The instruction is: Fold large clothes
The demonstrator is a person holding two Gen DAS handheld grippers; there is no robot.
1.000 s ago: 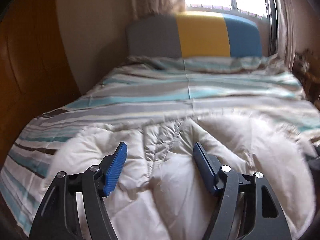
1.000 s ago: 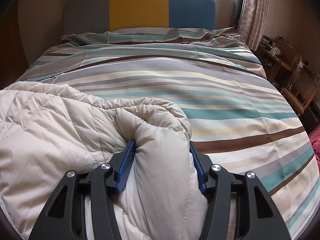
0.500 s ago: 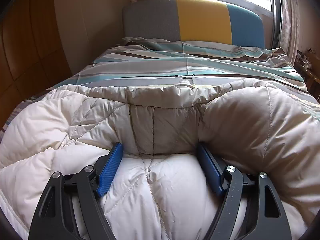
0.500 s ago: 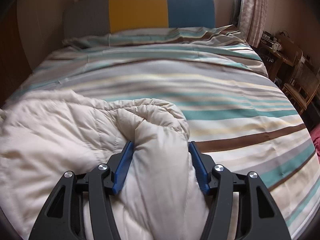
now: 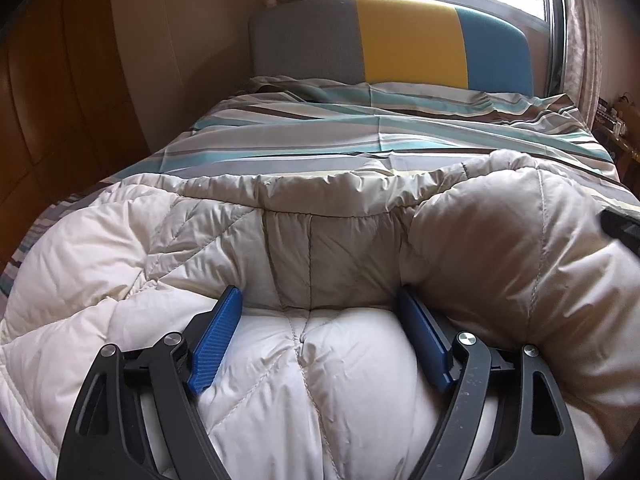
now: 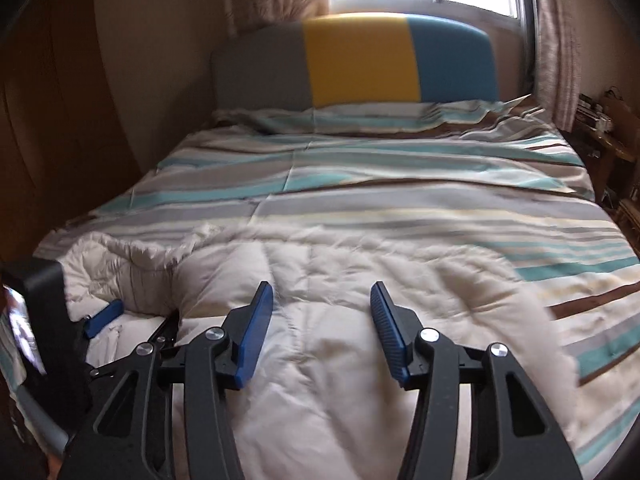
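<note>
My left gripper (image 5: pixel 320 308) sits low on the cream quilted coat (image 5: pixel 328 248), its jaws spread wide and just now opening further. A plump bulge of the padding swells up between the blue pads (image 5: pixel 218 334), but they stand clear of it on both sides, so I have hold of nothing there. My right gripper (image 6: pixel 322 300) hangs above the same garment, jaws partly apart and just closing in a little, with only open air between them; the coat lies beneath and ahead of it, untouched.

The coat is spread across the near end of the striped bedcover (image 6: pixel 400 184), right under both of my grippers, with a folded-over edge running across just ahead of my left fingers. The coloured headboard (image 5: pixel 400 40) is well beyond it.

I judge this thing light for its bulk, very soft and springy: the down filling puffs back up wherever it is not pressed, so a fold will tend to lift again unless I flatten it. The shell looks smooth and a bit slick, so a shallow pinch on a puffed panel may slide off. Better to take it at a stitched seam or along the hem, where the layers are thin and firm, one gripper toward each side, and to bite deep enough to catch both layers.
</note>
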